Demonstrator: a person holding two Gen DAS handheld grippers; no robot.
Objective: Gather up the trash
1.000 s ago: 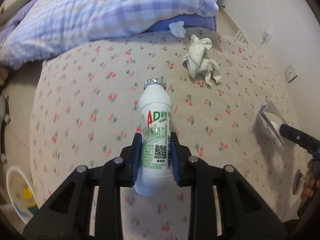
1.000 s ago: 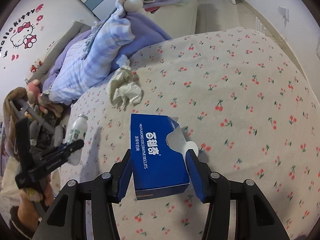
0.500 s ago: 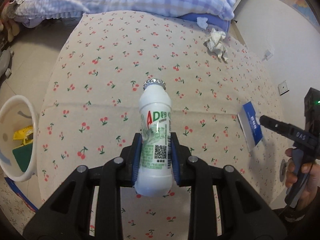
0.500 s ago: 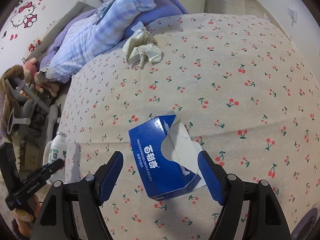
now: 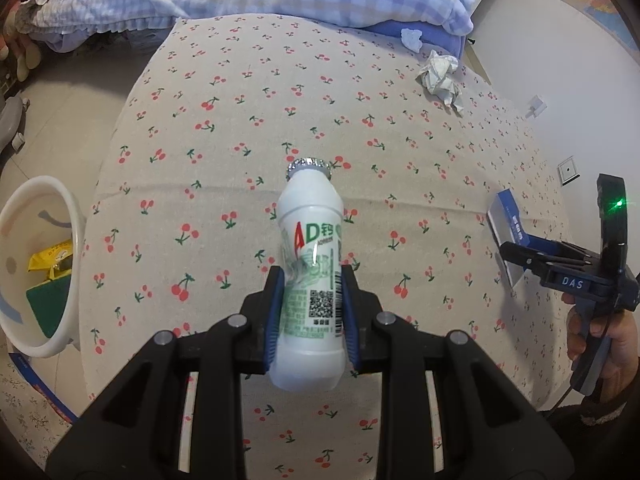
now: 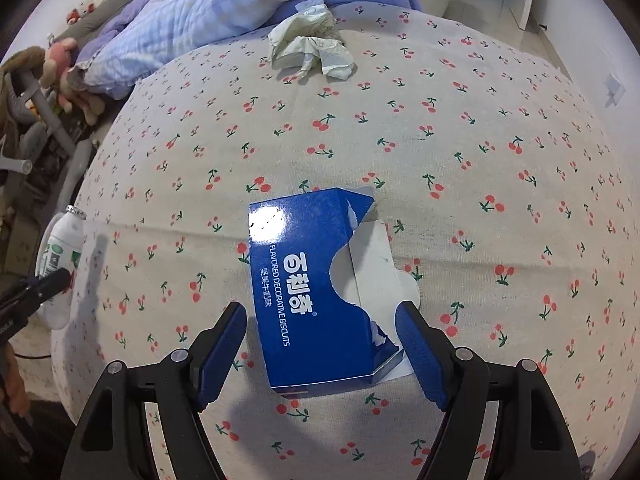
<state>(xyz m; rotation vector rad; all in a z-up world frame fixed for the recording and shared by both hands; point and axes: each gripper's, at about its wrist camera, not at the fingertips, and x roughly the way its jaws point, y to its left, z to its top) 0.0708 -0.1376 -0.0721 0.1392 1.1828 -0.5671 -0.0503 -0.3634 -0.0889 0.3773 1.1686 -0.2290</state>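
Trash: a white drink bottle (image 5: 311, 276), a torn blue biscuit box (image 6: 320, 296) and a crumpled paper wad (image 6: 310, 46), all at the bed.
Left gripper (image 5: 311, 316): its blue pads are clamped on the lower half of the bottle, which sits upright between them with its foil-topped neck pointing away, held above the cherry-print bedspread (image 5: 224, 128).
Right gripper (image 6: 322, 344): jaws spread wide, one on each side of the box, neither pad touching it.
Box: lies flat on the bedspread, its torn-open end toward the right jaw.
Paper wad: rests far up the bed, just beside the checked quilt (image 6: 188, 20); a smaller white scrap (image 5: 412, 38) lies at the quilt's edge.
Bin: a white bin (image 5: 76, 240) stands on the floor at the bed's left side, with yellow and green wrappers inside.
Person: a hand (image 5: 612, 340) grips the right tool's handle.
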